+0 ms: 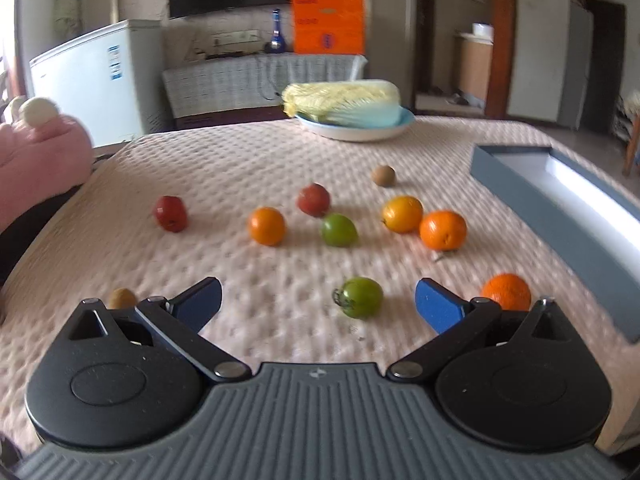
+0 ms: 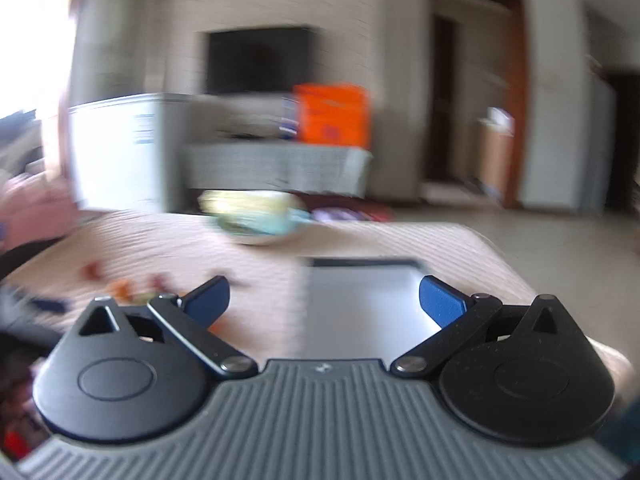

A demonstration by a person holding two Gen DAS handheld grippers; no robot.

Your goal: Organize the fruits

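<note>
Several fruits lie loose on the pink quilted tablecloth (image 1: 240,160). A green tomato (image 1: 359,297) lies just ahead of my open, empty left gripper (image 1: 318,304), a little right of centre. An orange (image 1: 507,291) lies by the right finger and a small brown fruit (image 1: 122,298) by the left finger. Farther off are two oranges (image 1: 266,226) (image 1: 443,230), a yellow-orange fruit (image 1: 402,214), a green fruit (image 1: 339,230), two red fruits (image 1: 171,213) (image 1: 313,199) and a brown fruit (image 1: 383,175). My right gripper (image 2: 324,302) is open and empty above the grey tray (image 2: 360,308).
The grey tray (image 1: 560,184) stands at the table's right side. A white bowl (image 1: 352,130) holding a napa cabbage (image 1: 340,100) sits at the table's far end. A pink sleeve (image 1: 36,160) is at the left edge. The right wrist view is blurred.
</note>
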